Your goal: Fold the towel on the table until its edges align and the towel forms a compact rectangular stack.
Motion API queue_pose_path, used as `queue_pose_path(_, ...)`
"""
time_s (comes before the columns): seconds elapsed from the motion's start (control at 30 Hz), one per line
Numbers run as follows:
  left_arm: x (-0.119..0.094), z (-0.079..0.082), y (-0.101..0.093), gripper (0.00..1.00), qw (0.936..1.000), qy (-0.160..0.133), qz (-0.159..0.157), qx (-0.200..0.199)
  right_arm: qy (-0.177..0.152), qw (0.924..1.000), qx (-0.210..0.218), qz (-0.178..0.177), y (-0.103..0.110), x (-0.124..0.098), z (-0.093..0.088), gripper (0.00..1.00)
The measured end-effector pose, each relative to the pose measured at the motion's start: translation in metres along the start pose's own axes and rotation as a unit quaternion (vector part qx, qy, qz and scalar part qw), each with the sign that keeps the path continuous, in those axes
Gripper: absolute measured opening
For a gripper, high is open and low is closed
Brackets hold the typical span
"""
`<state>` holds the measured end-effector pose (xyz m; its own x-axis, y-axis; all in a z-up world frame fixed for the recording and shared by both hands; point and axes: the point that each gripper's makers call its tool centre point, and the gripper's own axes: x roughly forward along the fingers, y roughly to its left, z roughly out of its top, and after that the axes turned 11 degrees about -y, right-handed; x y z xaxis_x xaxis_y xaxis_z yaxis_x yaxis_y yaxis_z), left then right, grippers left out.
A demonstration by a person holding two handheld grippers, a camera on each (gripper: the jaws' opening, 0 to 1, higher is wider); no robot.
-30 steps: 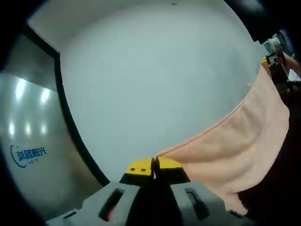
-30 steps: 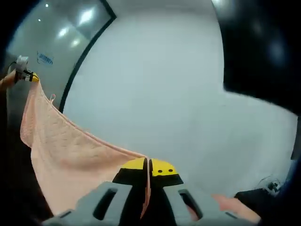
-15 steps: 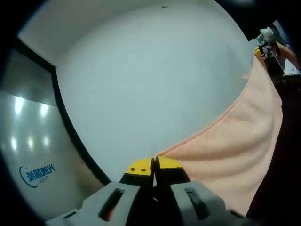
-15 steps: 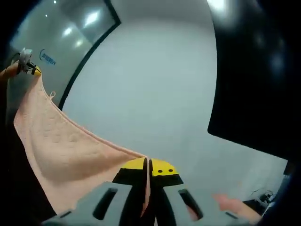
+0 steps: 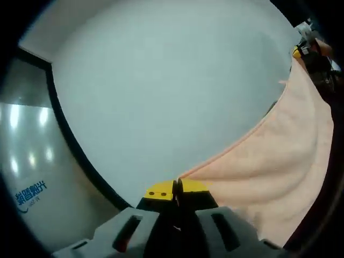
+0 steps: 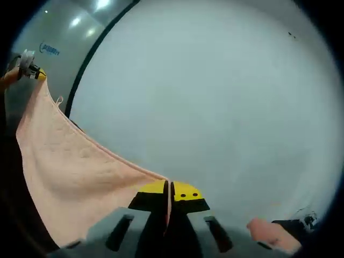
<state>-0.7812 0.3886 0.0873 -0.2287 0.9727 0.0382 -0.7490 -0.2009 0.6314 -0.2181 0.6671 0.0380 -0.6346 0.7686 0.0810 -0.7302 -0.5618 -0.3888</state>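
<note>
Each tool, left tool and right tool, was clamped on a top corner of the peach towel; it sagged soft and light above the tabletop, best pinched at corners.

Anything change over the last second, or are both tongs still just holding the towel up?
No regrasp or release. Both views have tilted, so the white table now takes up more of each; that is camera motion. The left tongs and right tongs stay shut on the peach towel, which still hangs stretched between them.

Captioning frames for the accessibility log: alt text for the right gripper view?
The right gripper, yellow-tipped, is shut on a corner of a peach terry towel, which stretches up-left to the left gripper above a pale grey table.
</note>
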Motion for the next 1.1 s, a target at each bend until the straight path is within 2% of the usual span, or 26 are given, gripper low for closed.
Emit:
queue_pose_path(0.13, 0.046, -0.041, -0.013, 0.0, 0.9992, 0.037, -0.013, -0.003, 0.044, 0.9988, -0.013, 0.019, 0.009, 0.043, -0.043, 0.0)
queue_pose_path(0.17, 0.057, -0.053, -0.017, 0.0, 0.9987, 0.047, -0.018, -0.013, 0.044, 0.9988, -0.013, 0.017, 0.013, 0.047, -0.047, 0.0)
queue_pose_path(0.2, 0.053, -0.063, -0.034, 0.0, 0.9976, 0.06, -0.02, -0.028, 0.051, 0.9985, -0.009, 0.017, 0.016, 0.058, -0.057, 0.0)
queue_pose_path(0.23, 0.061, -0.073, -0.041, 0.0, 0.9965, 0.068, -0.023, -0.042, 0.063, 0.9979, -0.001, 0.015, 0.018, 0.065, -0.066, 0.0)
queue_pose_path(0.3, 0.09, -0.093, -0.046, 0.0, 0.9928, 0.079, -0.03, -0.086, 0.073, 0.9972, 0.012, 0.008, 0.017, 0.086, -0.082, 0.01)
queue_pose_path(0.33, 0.093, -0.102, -0.059, 0.02, 0.9876, 0.087, -0.034, -0.126, 0.087, 0.9958, 0.029, -0.003, 0.016, 0.093, -0.093, 0.04)
queue_pose_path(0.37, 0.098, -0.113, -0.071, 0.06, 0.9793, 0.098, -0.045, -0.171, 0.112, 0.9926, 0.046, -0.012, 0.018, 0.095, -0.109, 0.12)
queue_pose_path(0.4, 0.105, -0.125, -0.075, 0.14, 0.9696, 0.117, -0.049, -0.21, 0.146, 0.9866, 0.074, -0.001, 0.025, 0.096, -0.126, 0.21)
queue_pose_path(0.43, 0.109, -0.132, -0.081, 0.22, 0.9617, 0.12, -0.05, -0.241, 0.165, 0.9795, 0.115, 0.006, 0.028, 0.104, -0.137, 0.34)
queue_pose_path(0.47, 0.112, -0.136, -0.084, 0.31, 0.9556, 0.113, -0.053, -0.267, 0.158, 0.9766, 0.146, 0.009, 0.03, 0.109, -0.141, 0.49)
queue_pose_path(0.5, 0.113, -0.14, -0.088, 0.41, 0.9496, 0.112, -0.056, -0.287, 0.146, 0.9752, 0.166, 0.006, 0.03, 0.11, -0.14, 0.56)
queue_pose_path(0.53, 0.11, -0.142, -0.09, 0.44, 0.9455, 0.115, -0.051, -0.3, 0.147, 0.9737, 0.174, -0.002, 0.026, 0.109, -0.143, 0.59)
queue_pose_path(0.57, 0.106, -0.148, -0.09, 0.44, 0.9393, 0.122, -0.046, -0.317, 0.146, 0.9756, 0.164, -0.004, 0.024, 0.105, -0.143, 0.6)
queue_pose_path(0.63, 0.094, -0.148, -0.092, 0.44, 0.9409, 0.118, -0.049, -0.314, 0.139, 0.9767, 0.163, -0.014, 0.018, 0.098, -0.141, 0.57)
queue_pose_path(0.67, 0.088, -0.146, -0.094, 0.43, 0.9424, 0.116, -0.05, -0.31, 0.134, 0.9768, 0.166, -0.017, 0.014, 0.094, -0.138, 0.55)
queue_pose_path(0.73, 0.079, -0.146, -0.084, 0.42, 0.9509, 0.112, -0.044, -0.285, 0.125, 0.9776, 0.167, -0.026, 0.007, 0.085, -0.132, 0.52)
queue_pose_path(0.8, 0.074, -0.143, -0.075, 0.39, 0.9617, 0.107, -0.05, -0.247, 0.107, 0.9841, 0.136, -0.04, 0.002, 0.065, -0.118, 0.47)
queue_pose_path(0.9, 0.047, -0.138, -0.079, 0.35, 0.9782, 0.096, -0.089, -0.161, 0.086, 0.992, 0.088, -0.027, 0.012, 0.034, -0.104, 0.45)
queue_pose_path(0.93, 0.036, -0.135, -0.081, 0.34, 0.9825, 0.085, -0.106, -0.127, 0.085, 0.9935, 0.074, -0.018, 0.017, 0.025, -0.102, 0.45)
queue_pose_path(0.97, 0.023, -0.136, -0.083, 0.3, 0.9858, 0.078, -0.124, -0.082, 0.09, 0.9942, 0.055, -0.018, 0.027, 0.007, -0.103, 0.45)
queue_pose_path(1.0, 0.006, -0.139, -0.085, 0.27, 0.9865, 0.076, -0.142, -0.028, 0.105, 0.9938, 0.028, -0.025, 0.031, -0.009, -0.105, 0.45)
queue_pose_path(1.03, -0.012, -0.143, -0.088, 0.27, 0.9836, 0.075, -0.162, 0.028, 0.115, 0.9932, -0.015, -0.017, 0.029, -0.019, -0.109, 0.45)
queue_pose_path(1.1, -0.048, -0.149, -0.102, 0.27, 0.9683, 0.067, -0.209, 0.12, 0.115, 0.9891, -0.091, 0.009, 0.043, -0.047, -0.107, 0.42)
